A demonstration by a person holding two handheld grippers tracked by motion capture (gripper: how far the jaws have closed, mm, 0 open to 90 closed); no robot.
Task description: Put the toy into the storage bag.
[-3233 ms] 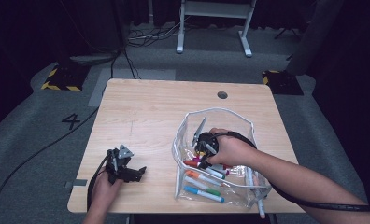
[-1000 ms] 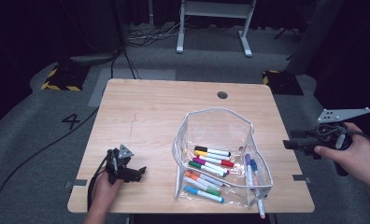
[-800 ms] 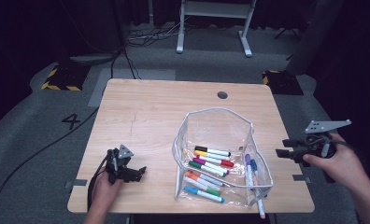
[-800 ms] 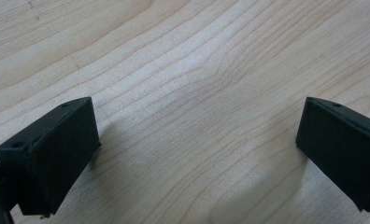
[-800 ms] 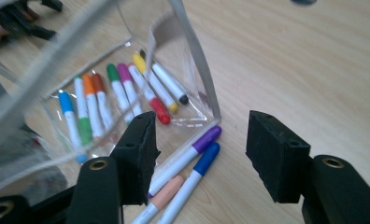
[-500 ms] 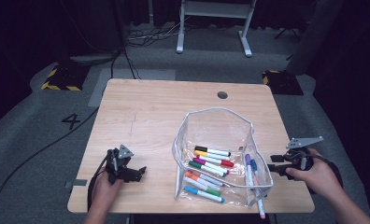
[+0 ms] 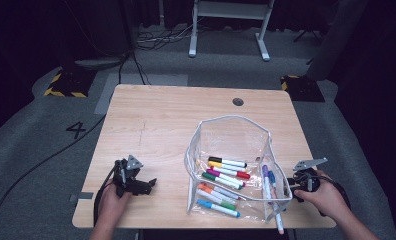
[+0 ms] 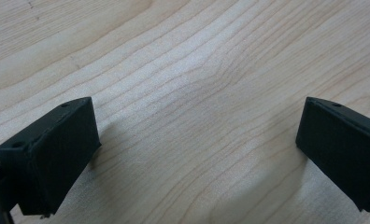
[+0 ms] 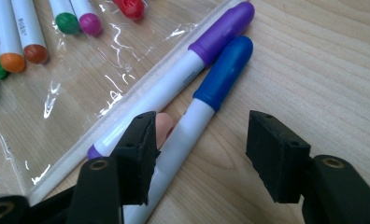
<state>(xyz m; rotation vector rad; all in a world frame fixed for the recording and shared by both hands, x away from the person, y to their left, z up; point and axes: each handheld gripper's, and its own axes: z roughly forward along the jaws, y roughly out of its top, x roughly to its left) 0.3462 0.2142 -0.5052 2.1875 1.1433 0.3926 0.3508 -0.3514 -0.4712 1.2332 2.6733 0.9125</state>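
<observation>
A clear plastic pouch (image 7: 231,135) lies open on the wooden table (image 7: 166,120) with several coloured markers inside. Along its right edge lie a purple-capped marker (image 9: 220,35) and a blue-capped marker (image 9: 220,79), side by side. My right gripper (image 9: 204,140) is low over the table and open. The blue marker's white barrel runs between the jaws, and the pads stand clear of it. A pink cap (image 9: 164,128) peeks out behind the left jaw. In the high view the right gripper (image 7: 291,186) sits just right of the pouch. My left gripper (image 8: 197,135) rests open over bare wood near the front left (image 7: 147,184).
Green (image 9: 67,21), magenta (image 9: 90,23), red (image 9: 131,7) and orange (image 9: 11,60) marker caps lie under the pouch film. A cable hole (image 7: 238,102) is at the table's far side. A pink-tipped marker (image 7: 277,222) sticks out past the pouch's front corner.
My right hand has come down from the air at the table's right to the tabletop beside the pouch, jaws still wide. Earlier it was inside the pouch. The left hand has not moved.
</observation>
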